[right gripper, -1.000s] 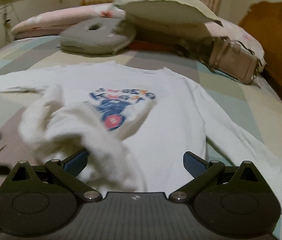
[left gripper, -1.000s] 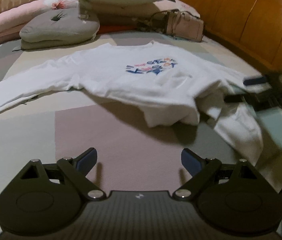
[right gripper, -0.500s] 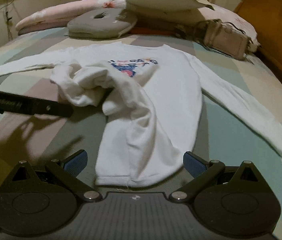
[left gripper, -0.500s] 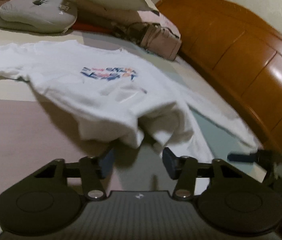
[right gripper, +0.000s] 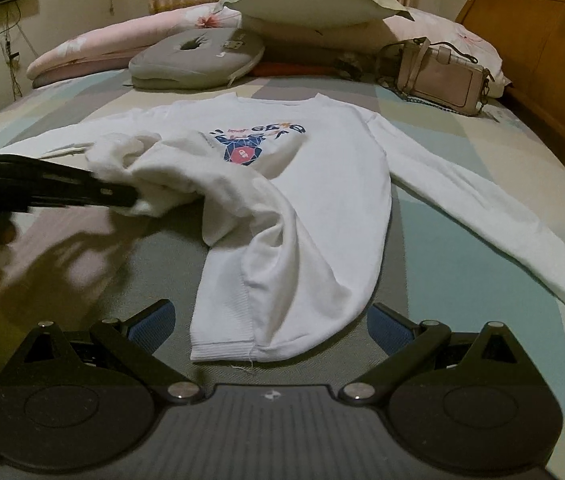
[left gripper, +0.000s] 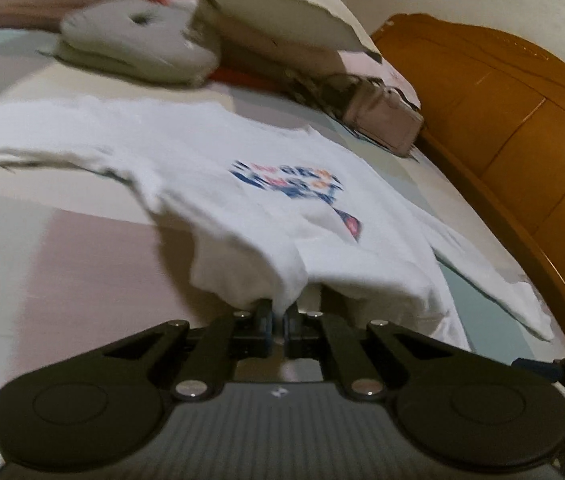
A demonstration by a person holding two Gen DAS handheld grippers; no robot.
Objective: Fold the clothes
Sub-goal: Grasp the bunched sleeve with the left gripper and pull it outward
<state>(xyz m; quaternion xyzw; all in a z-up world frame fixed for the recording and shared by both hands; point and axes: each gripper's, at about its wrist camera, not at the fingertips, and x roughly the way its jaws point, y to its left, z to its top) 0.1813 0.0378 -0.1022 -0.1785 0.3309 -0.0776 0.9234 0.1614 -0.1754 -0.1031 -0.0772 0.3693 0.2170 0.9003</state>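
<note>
Since a second earlier, the left gripper [left gripper: 277, 322] had gone from wide open over bare bed to clamped on the bunched hem of the white sweatshirt [right gripper: 314, 200], and the right gripper [right gripper: 269, 322] had drawn back so the hem's other corner lay flat in front of it.

Going left to right in the right wrist view: the left gripper reached in from the left edge, its fingers [left gripper: 263, 320] pressed together on a fold of cloth, probably the lower left corner of the hem, though blur there left the exact spot uncertain. That pinch lifted the fabric into a rumpled ridge across the chest, partly covering the printed design [right gripper: 256, 142]. Holding the corner this way looked like preparation for pulling the body straight before any fold was made.

At the middle, the sweatshirt lay face up on the bed [right gripper: 462, 240], neck toward the pillows, its lower right hem resting flat just ahead of the right gripper. The right fingers [right gripper: 388, 326] stood wide apart with nothing between them, flanking that hem corner without touching it, seemingly ready to take it.

Further right, one sleeve [right gripper: 482, 208] stretched out across the bed toward the wooden bed frame [right gripper: 554, 60]. A handbag [right gripper: 438, 76] and a grey cushion [right gripper: 198, 58] sat beyond the collar, well clear of the garment.
</note>
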